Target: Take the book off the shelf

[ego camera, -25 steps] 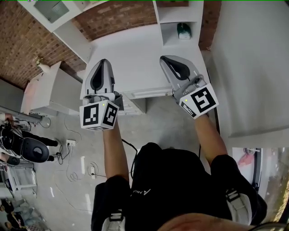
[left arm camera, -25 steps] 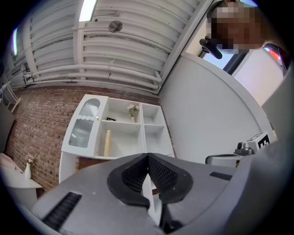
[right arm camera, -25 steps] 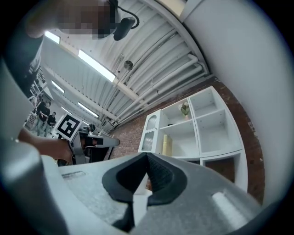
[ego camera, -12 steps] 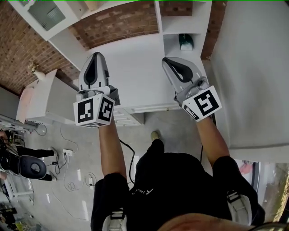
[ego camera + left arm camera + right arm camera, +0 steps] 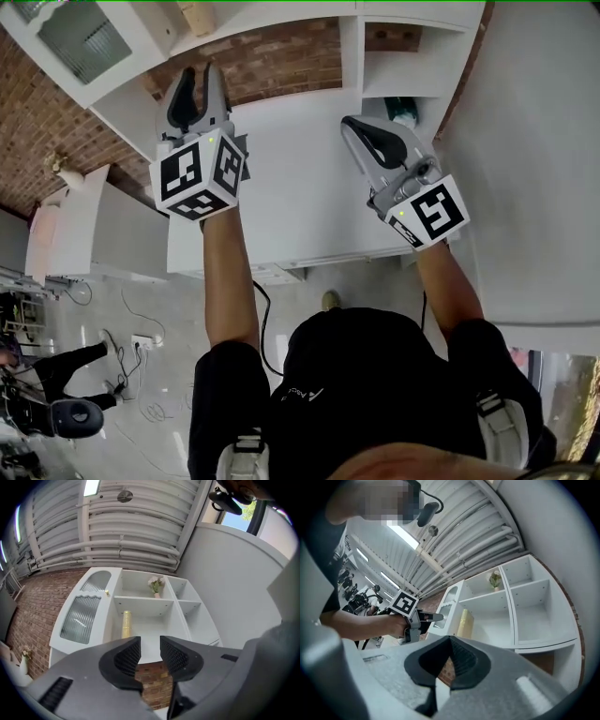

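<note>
1. Pointing my left claw [image 5: 148, 643] at the white shelf [image 5: 145, 600], I see its jaws opening a little, nothing between them.
2. My right claw [image 5: 450, 641] is closed, empty.
3. The gold book [image 5: 126, 624] stands upright in the shelf's box below the flowers [image 5: 156, 585].

A black short-sleeved top [image 5: 356, 375] with small white lettering fills the lower centre of the head view, and grey-and-white straps [image 5: 246, 450] sit at both shoulders. Higher up, the left tool [image 5: 199, 71] and right tool [image 5: 356, 125] are grey shells with black ribbed pads [image 5: 127, 656]. Each carries a white cube [image 5: 197, 173] with black square markers. The left tool's jaws are opening with nothing between them.
</note>
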